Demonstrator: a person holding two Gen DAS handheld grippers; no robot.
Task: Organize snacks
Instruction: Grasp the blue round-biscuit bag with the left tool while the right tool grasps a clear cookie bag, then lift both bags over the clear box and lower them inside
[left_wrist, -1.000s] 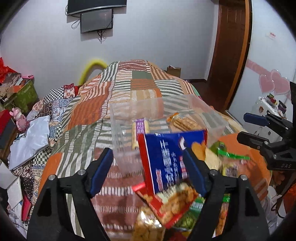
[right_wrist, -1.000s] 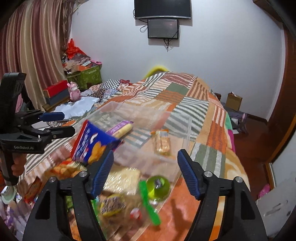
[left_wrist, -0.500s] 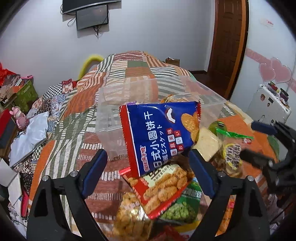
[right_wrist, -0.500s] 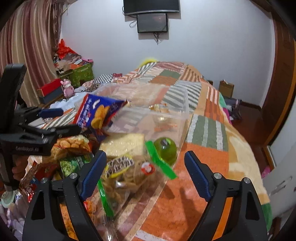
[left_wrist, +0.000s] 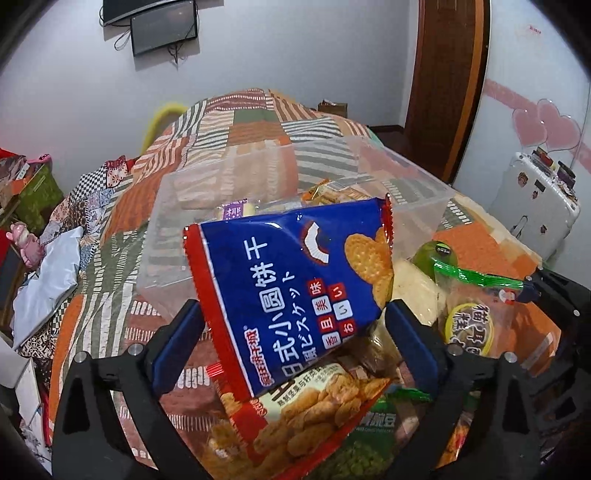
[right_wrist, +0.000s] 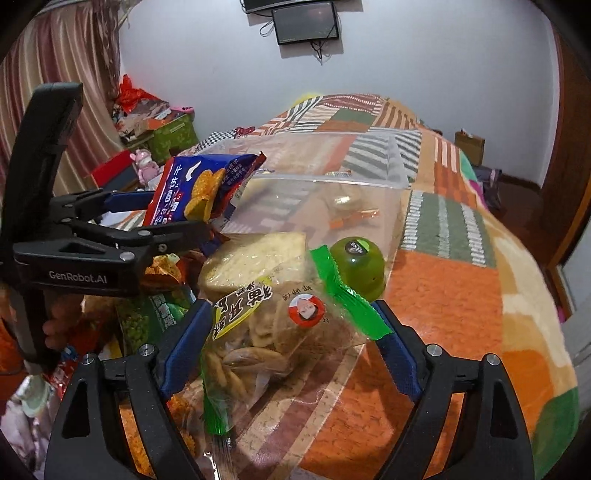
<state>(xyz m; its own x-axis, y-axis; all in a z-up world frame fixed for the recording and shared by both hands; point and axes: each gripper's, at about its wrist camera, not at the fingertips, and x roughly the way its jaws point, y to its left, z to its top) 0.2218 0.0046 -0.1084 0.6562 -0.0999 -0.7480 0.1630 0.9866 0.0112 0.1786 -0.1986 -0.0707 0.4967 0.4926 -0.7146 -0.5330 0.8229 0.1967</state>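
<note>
Between my left gripper's (left_wrist: 293, 332) fingers stands the blue biscuit bag (left_wrist: 295, 291), leaning back against the clear bin (left_wrist: 417, 192) just beyond. The jaws are opening and I see no pad pressing it, so I judge it is propped on the snack pile (left_wrist: 310, 413) below. Just ahead of my right gripper (right_wrist: 288, 339) the clear cookie bag (right_wrist: 258, 332) lies between wide jaws, also unpressed as far as I can tell; its green seal strip crosses toward the right finger. Past it sit a bread pack (right_wrist: 255, 258) and a green jelly cup (right_wrist: 358, 266), touching the bin wall. Both grippers straddle a bag, probably to take one each and lift them into the bin.
</note>
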